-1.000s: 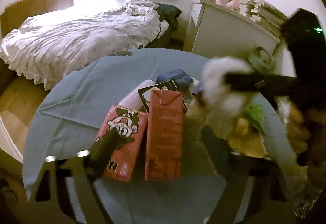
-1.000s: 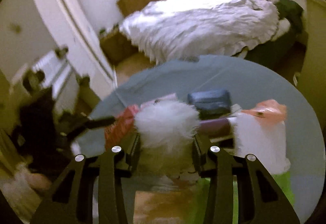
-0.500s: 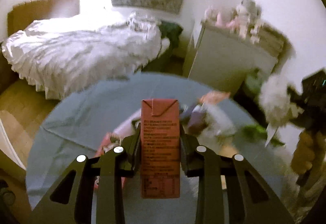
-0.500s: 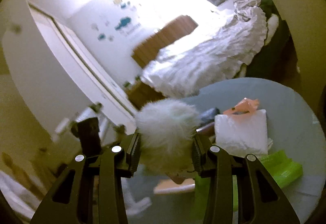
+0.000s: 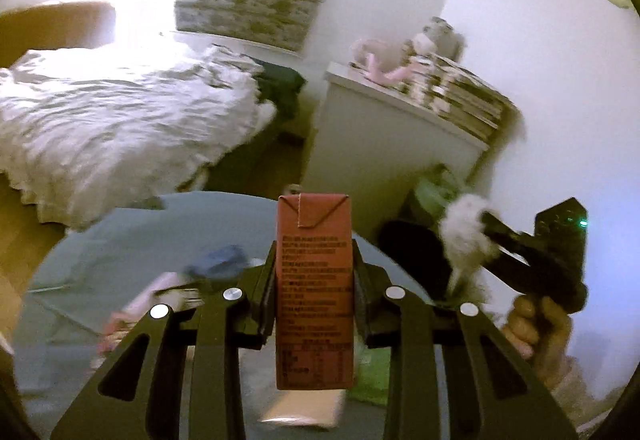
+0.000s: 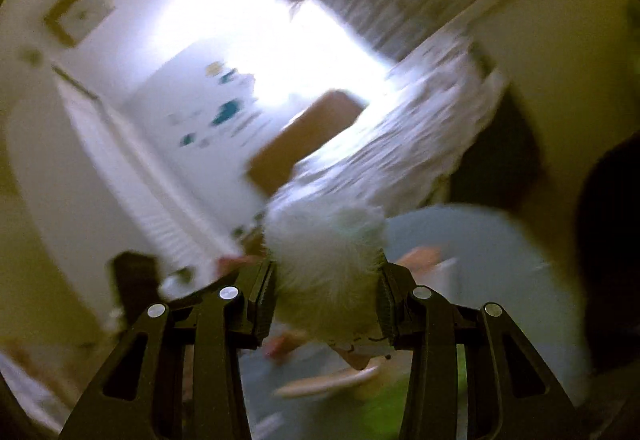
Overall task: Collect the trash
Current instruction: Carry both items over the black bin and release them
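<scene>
My left gripper [image 5: 314, 280] is shut on a red drink carton [image 5: 314, 292] and holds it upright above the round table with a blue-grey cloth [image 5: 132, 240]. My right gripper [image 6: 326, 292] is shut on a crumpled white tissue wad [image 6: 324, 260]. In the left wrist view that gripper [image 5: 486, 236] with the tissue [image 5: 466, 236] is at the right, past the table's edge, over a dark bin opening [image 5: 416, 252]. Blurred litter lies on the table: a pink wrapper [image 5: 136, 304], a blue pack [image 5: 218, 260], green pieces [image 5: 372, 380].
A bed with a white cover [image 5: 120, 120] stands behind the table. A white cabinet [image 5: 384, 144] with books and toys is at the back right. The right wrist view is blurred; the table [image 6: 500, 280] lies below it.
My left gripper closed on the red carton and lifted it off the table. My right gripper carried the tissue wad up and to the right, off the table's edge.
</scene>
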Demonstrator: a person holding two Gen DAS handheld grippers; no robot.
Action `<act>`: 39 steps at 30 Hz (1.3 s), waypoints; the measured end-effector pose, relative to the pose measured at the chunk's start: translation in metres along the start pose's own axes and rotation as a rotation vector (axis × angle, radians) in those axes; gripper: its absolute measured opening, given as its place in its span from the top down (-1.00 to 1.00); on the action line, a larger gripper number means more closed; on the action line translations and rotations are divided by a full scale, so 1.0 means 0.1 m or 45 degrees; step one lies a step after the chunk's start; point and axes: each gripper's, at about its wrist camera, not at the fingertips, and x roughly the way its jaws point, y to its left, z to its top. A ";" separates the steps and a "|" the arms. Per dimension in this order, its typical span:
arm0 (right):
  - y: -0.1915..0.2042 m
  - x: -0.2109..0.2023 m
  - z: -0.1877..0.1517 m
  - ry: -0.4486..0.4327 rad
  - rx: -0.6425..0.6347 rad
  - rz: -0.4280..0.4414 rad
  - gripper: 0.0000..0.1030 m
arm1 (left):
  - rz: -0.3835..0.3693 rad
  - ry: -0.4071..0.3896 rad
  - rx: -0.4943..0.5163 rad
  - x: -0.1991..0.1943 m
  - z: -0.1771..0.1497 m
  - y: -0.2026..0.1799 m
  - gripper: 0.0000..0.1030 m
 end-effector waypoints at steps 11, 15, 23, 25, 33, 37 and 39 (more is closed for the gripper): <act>-1.27 -0.43 0.24 -0.211 0.169 -0.543 0.19 | -0.388 0.138 -0.030 1.27 0.13 -0.88 0.39; -1.59 -0.42 0.18 -0.194 0.166 -0.641 0.19 | -0.450 0.229 0.033 1.79 0.11 -1.22 0.39; -2.00 -0.46 0.07 -0.127 0.185 -0.771 0.19 | -0.477 0.442 0.064 2.74 -0.09 -1.70 0.39; -2.08 -0.48 0.03 -0.110 0.206 -0.788 0.18 | -0.462 0.480 0.056 2.87 -0.15 -1.74 0.39; -2.20 -0.53 -0.02 -0.068 0.248 -0.809 0.18 | -0.403 0.581 0.060 3.18 -0.32 -1.82 0.38; -2.21 -0.55 -0.03 -0.064 0.265 -0.806 0.17 | -0.368 0.612 0.051 3.27 -0.37 -1.81 0.38; -2.20 -0.55 -0.03 -0.062 0.267 -0.806 0.13 | -0.353 0.622 0.052 3.29 -0.39 -1.80 0.37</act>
